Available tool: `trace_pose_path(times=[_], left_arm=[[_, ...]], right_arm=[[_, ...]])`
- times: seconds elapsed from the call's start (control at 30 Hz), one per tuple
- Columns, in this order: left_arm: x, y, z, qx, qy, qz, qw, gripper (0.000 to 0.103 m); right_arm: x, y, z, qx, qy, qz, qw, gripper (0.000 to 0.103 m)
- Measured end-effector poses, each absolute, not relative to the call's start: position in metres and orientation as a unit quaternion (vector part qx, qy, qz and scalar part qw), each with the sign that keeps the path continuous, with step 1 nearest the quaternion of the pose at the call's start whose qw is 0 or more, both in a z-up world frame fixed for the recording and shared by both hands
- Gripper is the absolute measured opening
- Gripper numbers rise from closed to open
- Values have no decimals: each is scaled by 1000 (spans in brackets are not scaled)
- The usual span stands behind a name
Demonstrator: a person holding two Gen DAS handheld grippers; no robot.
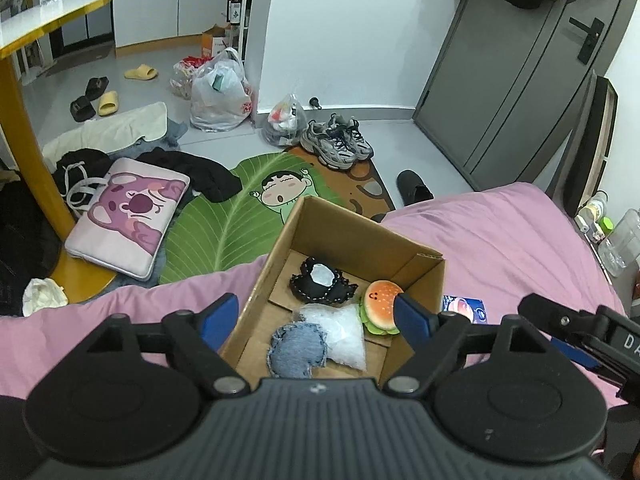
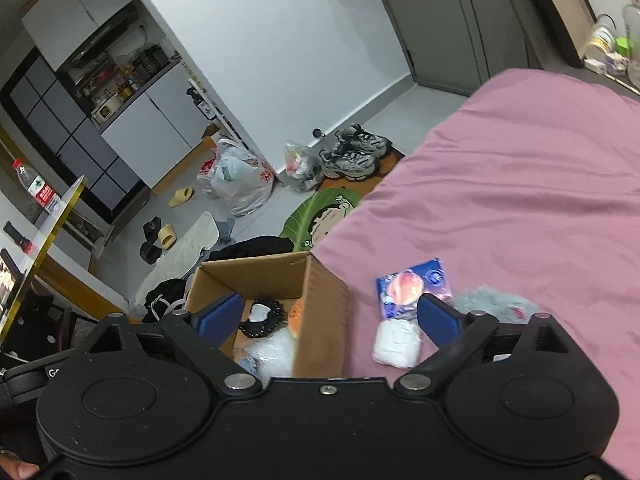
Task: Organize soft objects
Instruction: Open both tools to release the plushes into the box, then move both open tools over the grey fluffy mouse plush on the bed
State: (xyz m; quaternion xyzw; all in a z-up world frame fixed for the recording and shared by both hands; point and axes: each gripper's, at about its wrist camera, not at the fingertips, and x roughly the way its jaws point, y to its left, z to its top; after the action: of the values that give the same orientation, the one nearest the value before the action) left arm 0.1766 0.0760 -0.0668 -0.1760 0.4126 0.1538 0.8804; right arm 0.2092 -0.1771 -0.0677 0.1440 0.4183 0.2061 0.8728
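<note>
Your open brown cardboard box (image 1: 344, 236) on the pink bedsheet (image 1: 500, 240) holds four soft things: one black pouch (image 1: 322, 286), one burger plush (image 1: 382, 306), one denim patch (image 1: 296, 350), one clear bag (image 1: 344, 334). Both your left gripper (image 1: 316, 318) and right gripper (image 2: 328, 316) gape wide, empty, above it.

Left gripper (image 1: 316, 316) and right gripper (image 2: 330, 316), jaws wide, empty.

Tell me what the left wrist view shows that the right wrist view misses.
Left wrist only: the denim patch in the cardboard box, and the pink bear bag on the floor. Right wrist only: a white bundle and a grey fluffy item lying on the pink bedspread outside the box. Both show the box, its black pouch, the burger toy and the blue packet.
</note>
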Motion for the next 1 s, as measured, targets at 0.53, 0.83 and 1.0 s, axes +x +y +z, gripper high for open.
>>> trace_pose_path(times=[0.53, 0.83, 1.0], left_arm=[[183, 10, -57, -143, 411, 138, 890, 84], [191, -26, -60, -118, 419, 125, 892, 84], [194, -41, -63, -112, 424, 125, 890, 84]], right_arm=[[212, -245, -72, 199, 412, 179, 871, 96], [217, -270, -84, 221, 418, 176, 864, 96], [220, -277, -91, 229, 424, 182, 857, 96]])
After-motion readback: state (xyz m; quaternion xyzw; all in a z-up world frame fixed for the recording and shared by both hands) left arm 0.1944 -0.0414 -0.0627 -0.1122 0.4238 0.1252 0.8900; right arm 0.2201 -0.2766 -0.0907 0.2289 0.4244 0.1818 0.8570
